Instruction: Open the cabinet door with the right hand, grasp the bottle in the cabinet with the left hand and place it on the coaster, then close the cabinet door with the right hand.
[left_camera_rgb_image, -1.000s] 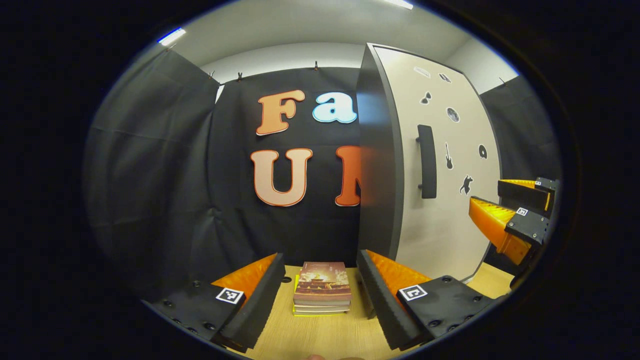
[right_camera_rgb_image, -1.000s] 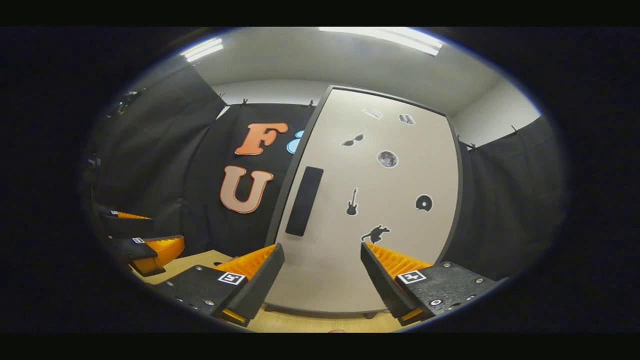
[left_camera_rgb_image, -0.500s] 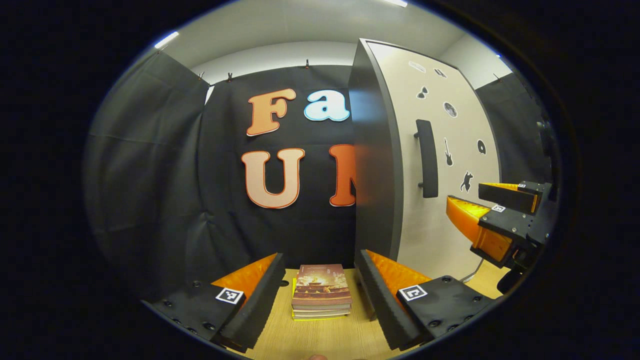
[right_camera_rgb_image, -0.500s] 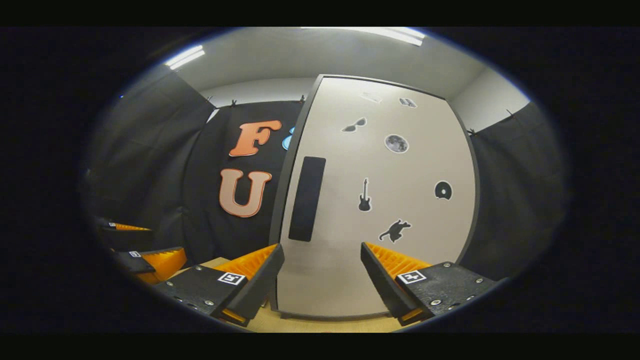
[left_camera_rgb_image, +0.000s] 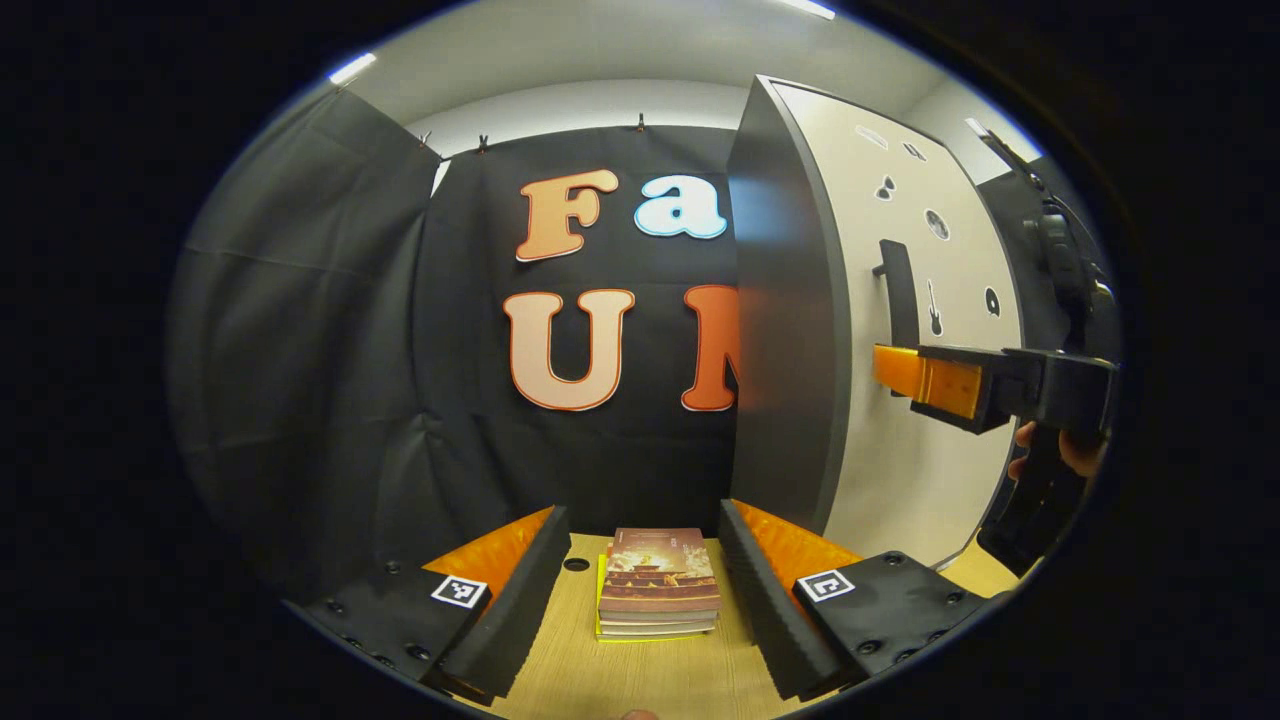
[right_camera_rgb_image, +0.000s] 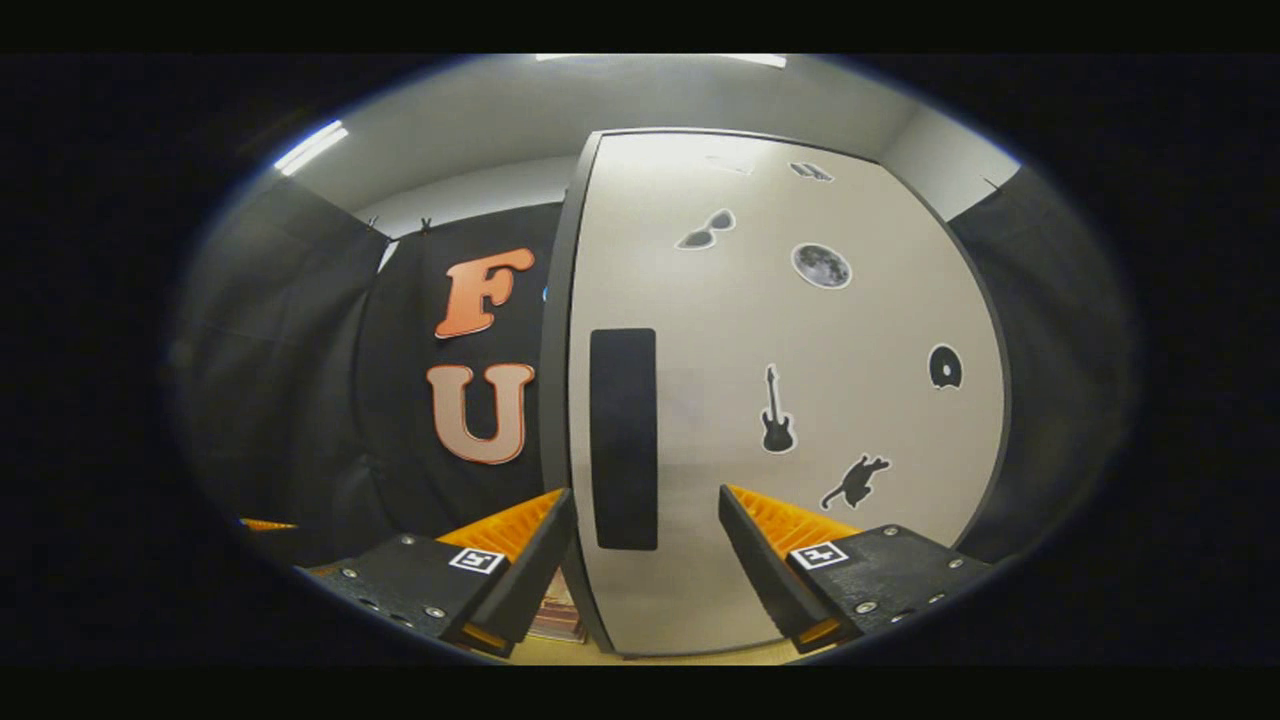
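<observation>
The right gripper (right_camera_rgb_image: 645, 545), jaws wide and empty, had closed in on the cabinet door's handle (right_camera_rgb_image: 623, 438) for opening; the left gripper (left_camera_rgb_image: 640, 580) waited wide; the bottle remained behind the shut door.
</observation>
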